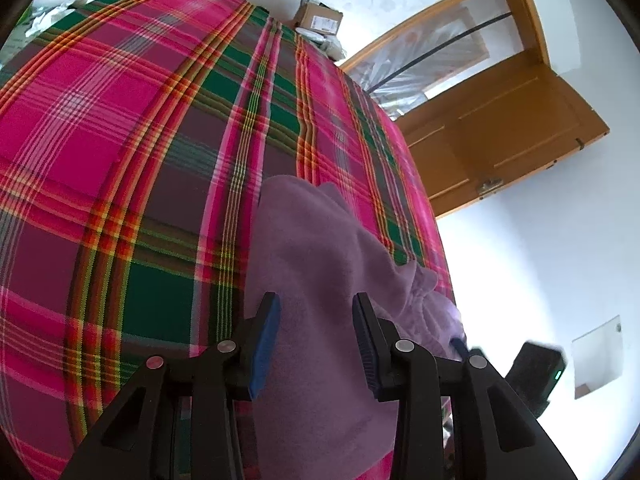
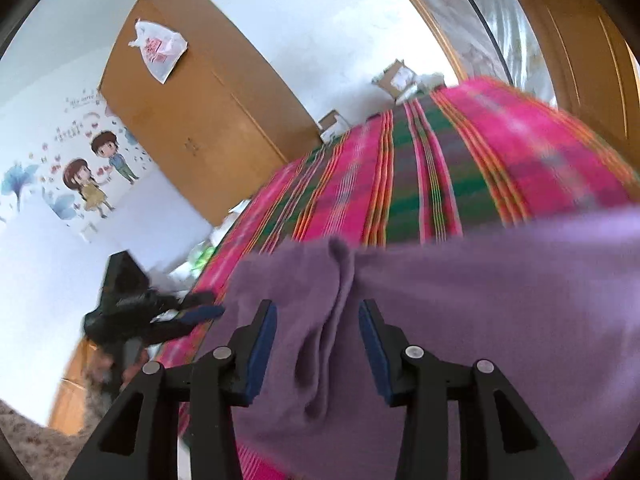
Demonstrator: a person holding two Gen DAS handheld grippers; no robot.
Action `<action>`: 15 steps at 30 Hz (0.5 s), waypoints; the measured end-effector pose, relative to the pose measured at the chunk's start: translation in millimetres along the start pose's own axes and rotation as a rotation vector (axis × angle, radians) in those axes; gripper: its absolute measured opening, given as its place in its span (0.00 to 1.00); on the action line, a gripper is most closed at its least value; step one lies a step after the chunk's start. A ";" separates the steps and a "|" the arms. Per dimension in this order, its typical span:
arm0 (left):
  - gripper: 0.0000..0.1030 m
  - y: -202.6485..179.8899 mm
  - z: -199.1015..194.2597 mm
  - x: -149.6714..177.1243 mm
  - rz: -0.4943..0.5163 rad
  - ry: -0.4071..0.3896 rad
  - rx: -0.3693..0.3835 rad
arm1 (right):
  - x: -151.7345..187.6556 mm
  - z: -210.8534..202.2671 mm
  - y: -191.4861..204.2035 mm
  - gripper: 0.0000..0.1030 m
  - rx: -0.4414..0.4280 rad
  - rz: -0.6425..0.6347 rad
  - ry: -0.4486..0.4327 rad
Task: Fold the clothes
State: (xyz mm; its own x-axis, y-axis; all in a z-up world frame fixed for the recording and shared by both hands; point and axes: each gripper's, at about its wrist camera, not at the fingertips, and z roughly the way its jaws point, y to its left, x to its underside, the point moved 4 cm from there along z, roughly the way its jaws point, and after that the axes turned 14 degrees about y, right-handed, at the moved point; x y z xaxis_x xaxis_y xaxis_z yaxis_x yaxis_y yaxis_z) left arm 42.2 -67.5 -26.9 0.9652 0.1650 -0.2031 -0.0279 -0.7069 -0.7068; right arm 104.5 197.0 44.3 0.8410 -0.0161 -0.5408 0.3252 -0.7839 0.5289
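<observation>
Left wrist view looks down over a bed covered by a plaid sheet in pink, green and maroon with orange and yellow lines. A purple fleece garment lies on the sheet at the near edge, bunched toward the right side, where a gathered cuff or hem puckers. The left gripper hangs over this garment with its blue-padded jaws apart; the cloth passes under the gap and neither pad presses on it, so it is released. At the far end of the bed, cardboard boxes and white packaging sit against a white wall. To the right, a wooden door stands ajar in an orange-brown frame, and the right gripper shows only dimly at the garment's right edge.

Right wrist view is blurred. The right gripper sits above the same purple garment, which spreads wide across the near part of the sheet with a raised fold running between the fingers; the jaws stand apart and grip nothing. Beyond the bed stands a wooden wardrobe with a white plastic bag lying on top. Cartoon wall stickers of two figures and blue flowers decorate the white wall on the left. The left gripper reaches toward the garment's left edge.
</observation>
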 end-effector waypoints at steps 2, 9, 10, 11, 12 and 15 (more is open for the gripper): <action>0.38 -0.7 2.2 0.0 -0.001 0.003 -0.002 | -17.1 12.6 2.9 0.41 0.035 -0.023 0.014; 0.38 2.7 3.4 -0.8 -0.007 0.011 -0.014 | -44.7 52.5 6.7 0.34 0.036 -0.071 0.117; 0.38 3.7 2.6 -0.9 -0.009 0.011 -0.013 | -45.1 55.9 9.7 0.34 0.030 -0.091 0.130; 0.38 4.4 2.3 -1.6 -0.011 0.012 -0.012 | -46.2 59.9 12.2 0.22 0.033 -0.108 0.142; 0.38 4.9 2.5 -2.7 -0.014 0.013 -0.011 | -46.2 61.4 13.3 0.07 0.049 -0.118 0.143; 0.38 7.6 3.4 -5.2 -0.022 0.017 -0.008 | -44.9 56.1 6.7 0.04 0.065 -0.091 0.119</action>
State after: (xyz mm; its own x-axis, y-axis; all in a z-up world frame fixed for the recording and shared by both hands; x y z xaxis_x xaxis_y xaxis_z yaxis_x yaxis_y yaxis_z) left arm 36.2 -71.4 -33.5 0.9697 0.1689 -0.1764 -0.0048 -0.7089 -0.7053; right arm 44.6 157.6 35.4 0.8557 0.1276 -0.5015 0.3772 -0.8173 0.4356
